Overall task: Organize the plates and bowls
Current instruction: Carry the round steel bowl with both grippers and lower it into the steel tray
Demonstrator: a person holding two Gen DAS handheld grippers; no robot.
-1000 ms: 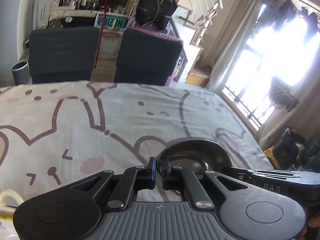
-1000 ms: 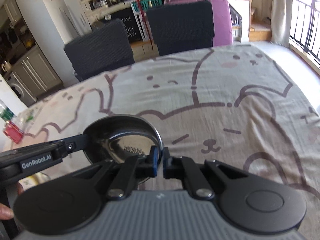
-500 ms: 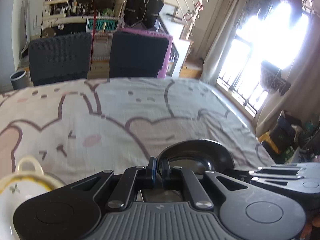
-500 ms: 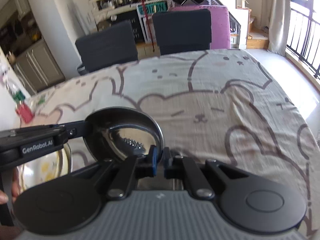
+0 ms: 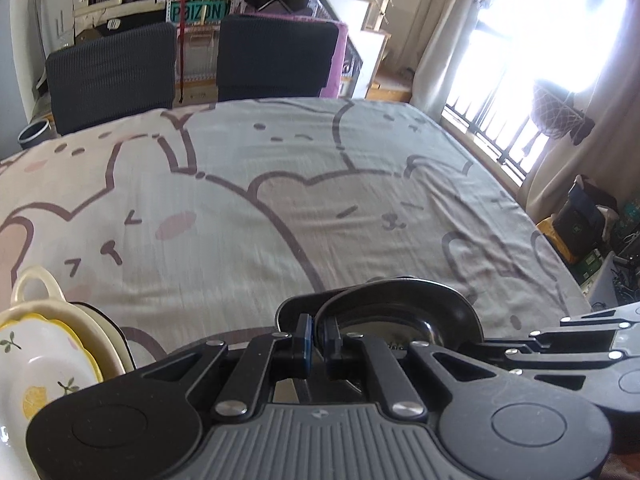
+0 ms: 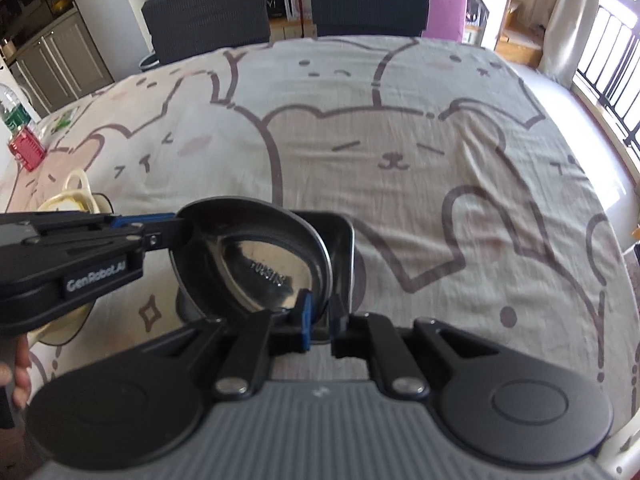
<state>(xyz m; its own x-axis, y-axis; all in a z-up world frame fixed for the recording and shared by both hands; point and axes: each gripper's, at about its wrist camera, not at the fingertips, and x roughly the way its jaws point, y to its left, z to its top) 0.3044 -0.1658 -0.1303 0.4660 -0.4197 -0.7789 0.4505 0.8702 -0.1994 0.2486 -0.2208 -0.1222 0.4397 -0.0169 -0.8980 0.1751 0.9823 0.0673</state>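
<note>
One round steel bowl (image 6: 256,264) sits at six o'clock on the cartoon-print tablecloth (image 6: 400,128), over one square-cornered dark dish (image 6: 340,240). One cream ceramic bowl with loop handles (image 5: 36,356), lemon-patterned, lies at eight o'clock; whether more dishes are stacked beneath it cannot be told. Two dark chairs (image 6: 208,4) stand at twelve o'clock. One red-capped bottle (image 6: 24,140) stands at ten o'clock. Two grippers, left (image 5: 316,338) and right (image 6: 320,320), are counted.

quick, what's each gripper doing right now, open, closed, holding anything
Left gripper: closed on the rim of the steel bowl.
Right gripper: closed on the same bowl's opposite rim.
</note>
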